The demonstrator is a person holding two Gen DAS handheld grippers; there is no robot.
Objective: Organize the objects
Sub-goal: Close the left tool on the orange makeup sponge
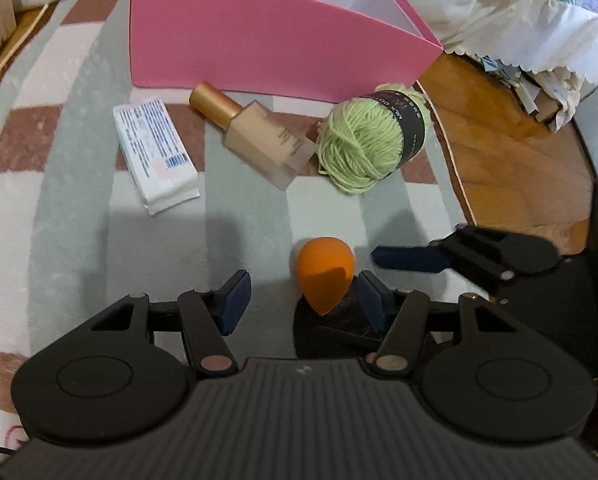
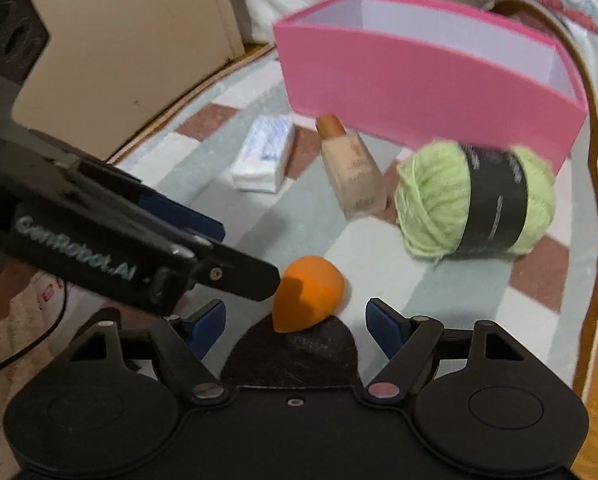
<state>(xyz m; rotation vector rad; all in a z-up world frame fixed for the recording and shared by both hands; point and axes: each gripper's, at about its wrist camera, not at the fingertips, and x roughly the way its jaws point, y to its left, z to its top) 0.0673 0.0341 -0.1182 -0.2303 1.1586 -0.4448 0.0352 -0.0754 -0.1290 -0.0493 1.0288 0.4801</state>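
An orange makeup sponge (image 1: 325,276) lies on the rug, partly on a black furry item (image 1: 335,328); it also shows in the right wrist view (image 2: 309,294). My left gripper (image 1: 301,300) is open, the sponge near its right finger. My right gripper (image 2: 293,326) is open with the sponge just ahead between its fingers; it enters the left wrist view from the right (image 1: 451,260). A pink box (image 1: 275,44), open-topped, stands behind. A foundation bottle (image 1: 259,136), green yarn ball (image 1: 367,140) and white tissue pack (image 1: 155,152) lie in front of it.
The checked rug (image 1: 79,220) ends at a wood floor (image 1: 511,152) on the right. Bedding (image 1: 519,8) hangs at the back right. A beige cabinet (image 2: 119,40) stands at the left. The left gripper's body (image 2: 119,240) crosses the right wrist view.
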